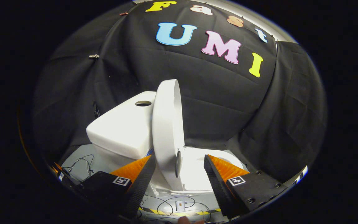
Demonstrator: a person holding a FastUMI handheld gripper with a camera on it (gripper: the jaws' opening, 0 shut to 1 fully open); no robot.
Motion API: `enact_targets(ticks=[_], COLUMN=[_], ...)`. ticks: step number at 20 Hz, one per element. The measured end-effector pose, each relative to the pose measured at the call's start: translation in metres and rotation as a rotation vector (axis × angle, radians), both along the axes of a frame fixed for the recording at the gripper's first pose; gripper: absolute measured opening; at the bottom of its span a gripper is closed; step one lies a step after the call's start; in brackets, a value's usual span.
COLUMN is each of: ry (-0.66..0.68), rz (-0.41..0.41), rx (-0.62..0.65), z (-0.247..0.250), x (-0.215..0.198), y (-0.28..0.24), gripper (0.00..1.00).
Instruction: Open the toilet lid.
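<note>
A white toilet stands just ahead of my fingers. Its lid (166,130) is raised nearly upright and rests close against the white tank (123,127), which has a round hole on top. The seat and bowl (197,174) lie uncovered to the right of the lid. My gripper (179,161) is open, with the lower edge of the lid standing between the two fingers. Neither finger visibly presses on the lid. The left finger (135,174) is beside the tank's base, and the right finger (225,177) hangs over the seat.
Black cloth (216,105) walls the booth behind and to the right of the toilet. Thin cables (79,165) trail on the pale floor left of the tank. More cable and a small white box (180,205) lie by a yellow-black striped tape below the fingers.
</note>
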State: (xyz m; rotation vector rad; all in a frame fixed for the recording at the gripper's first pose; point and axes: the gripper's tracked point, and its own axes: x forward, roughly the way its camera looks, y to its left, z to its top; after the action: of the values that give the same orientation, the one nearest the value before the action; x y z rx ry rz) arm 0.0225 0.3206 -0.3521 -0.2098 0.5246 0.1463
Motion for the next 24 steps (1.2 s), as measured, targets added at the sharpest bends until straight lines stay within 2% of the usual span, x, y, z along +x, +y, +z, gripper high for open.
enact_targets(ticks=[4,9,16,24], ry=[-0.024,-0.084,-0.192,-0.323], rz=[0.018,0.032,0.019,-0.028], rx=[0.029,0.072,0.160,0.209], z=[0.019,0.074,0.165,0.251], x=[0.002,0.011,0.014,0.003], y=[-0.007,-0.022,-0.050,-0.115], gripper=[0.98,0.98,0.98,0.98])
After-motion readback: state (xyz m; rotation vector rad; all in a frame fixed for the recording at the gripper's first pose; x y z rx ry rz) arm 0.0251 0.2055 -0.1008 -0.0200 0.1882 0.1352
